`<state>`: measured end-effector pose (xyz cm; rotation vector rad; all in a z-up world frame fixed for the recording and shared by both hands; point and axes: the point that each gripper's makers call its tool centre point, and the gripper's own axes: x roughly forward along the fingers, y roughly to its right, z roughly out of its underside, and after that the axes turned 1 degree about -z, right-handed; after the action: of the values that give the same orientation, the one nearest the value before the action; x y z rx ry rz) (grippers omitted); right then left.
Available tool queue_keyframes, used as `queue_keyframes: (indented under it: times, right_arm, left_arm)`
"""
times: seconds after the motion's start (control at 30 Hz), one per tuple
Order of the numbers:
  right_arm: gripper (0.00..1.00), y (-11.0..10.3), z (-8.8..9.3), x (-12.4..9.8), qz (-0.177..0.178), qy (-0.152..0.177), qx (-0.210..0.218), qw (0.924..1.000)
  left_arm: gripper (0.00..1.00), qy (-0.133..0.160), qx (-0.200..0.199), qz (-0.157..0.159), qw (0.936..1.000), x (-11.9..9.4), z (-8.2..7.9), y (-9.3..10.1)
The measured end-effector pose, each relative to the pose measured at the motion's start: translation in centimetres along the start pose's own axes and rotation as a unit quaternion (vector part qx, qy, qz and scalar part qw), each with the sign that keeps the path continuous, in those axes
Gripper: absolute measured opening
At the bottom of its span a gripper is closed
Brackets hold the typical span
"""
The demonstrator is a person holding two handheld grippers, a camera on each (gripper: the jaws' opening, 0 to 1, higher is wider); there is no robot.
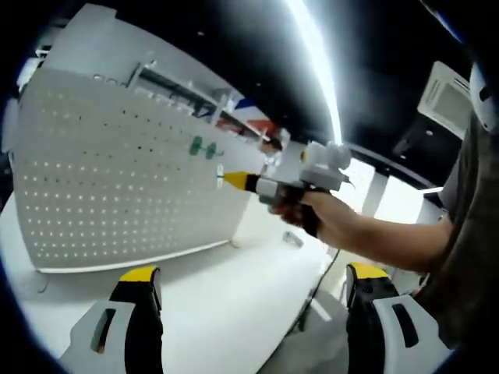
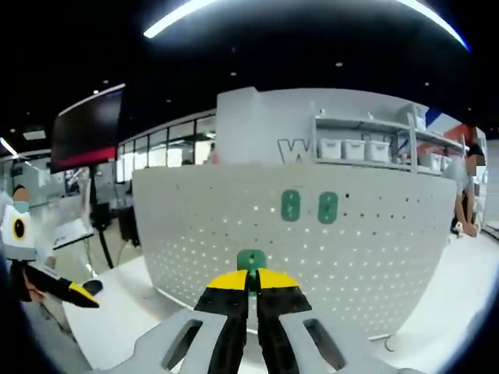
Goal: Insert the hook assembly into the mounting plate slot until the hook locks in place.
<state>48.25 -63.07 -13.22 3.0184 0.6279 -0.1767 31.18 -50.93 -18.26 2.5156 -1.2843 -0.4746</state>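
An upright white pegboard [image 1: 117, 179] [image 2: 374, 257] stands on the table, with two green hooks [image 1: 203, 147] [image 2: 309, 206] mounted side by side on it. In the right gripper view, my right gripper [image 2: 251, 282] is shut on a third green hook [image 2: 251, 260], held just in front of the board below the mounted pair. In the left gripper view a hand holds that right gripper [image 1: 234, 181] with its yellow tip close to the board's face. My left gripper [image 1: 253, 276] is wide open and holds nothing, back from the board over the table. It also appears as the left gripper [image 2: 84, 292] in the right gripper view.
The white table [image 1: 234, 304] carries the pegboard. Shelves with white bins [image 2: 362, 148] stand behind the board, and a dark monitor [image 2: 90, 128] is at the left. The person's arm [image 1: 390, 234] crosses from the right. Another person [image 2: 468, 195] stands at the far right.
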Motion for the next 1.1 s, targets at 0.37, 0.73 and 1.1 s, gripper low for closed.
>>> queue_keyframes:
  times: [0.37, 0.73, 1.1]
  right_arm:
    - [0.0, 4.8, -2.0, 1.2, 0.048, 0.024, 0.01, 0.9985]
    - [0.0, 7.7, -4.2, 1.4, 0.081, 0.047, 0.004, 0.9956]
    - [0.0, 10.0, -4.7, 2.5, 0.105, 0.056, 0.013, 0.9928]
  left_arm:
    - [1.0, -0.01, 0.002, -0.003, 0.9999, 0.0, 0.4, -0.3]
    - [1.0, -0.017, -0.005, -0.006, 0.9998, 0.2, 0.7, -0.5]
    - [0.99, -0.024, -0.018, -0.017, 0.9994, -0.3, 1.4, -1.1]
